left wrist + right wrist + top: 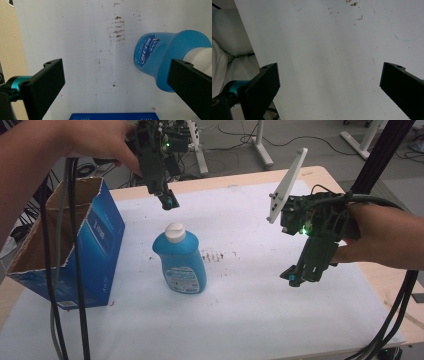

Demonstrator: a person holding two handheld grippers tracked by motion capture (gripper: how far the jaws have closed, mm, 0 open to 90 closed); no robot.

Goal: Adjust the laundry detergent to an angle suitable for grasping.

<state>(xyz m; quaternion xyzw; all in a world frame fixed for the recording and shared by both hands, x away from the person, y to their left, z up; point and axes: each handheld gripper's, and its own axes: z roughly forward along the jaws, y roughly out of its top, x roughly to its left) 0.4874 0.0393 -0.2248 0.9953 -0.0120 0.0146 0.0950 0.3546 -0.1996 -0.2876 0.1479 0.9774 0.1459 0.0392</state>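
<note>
With my left gripper (pixel 169 200) spread wide above the upright bottle (pixel 179 260) standing beside the box (pixel 95 240), I should center over its cap (pixel 175 232) before descending, right gripper (pixel 296 276) idle, also spread.

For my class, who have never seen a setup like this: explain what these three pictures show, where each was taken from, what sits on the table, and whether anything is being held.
No robot arm is at work: a person holds a two-jaw gripper in each hand. The high view looks down on the table, which has a white cover. The left gripper hangs above a blue bottle with a white cap, which stands upright. The right gripper hovers over bare cover to the bottle's right. An open blue cardboard box stands at the table's left.

The other two pictures come from a camera riding on each gripper, looking along its black jaws. The left gripper view shows the bottle from above, beside some brownish marks. In both views the jaws stand wide apart with nothing between them, so nothing is held.
</note>
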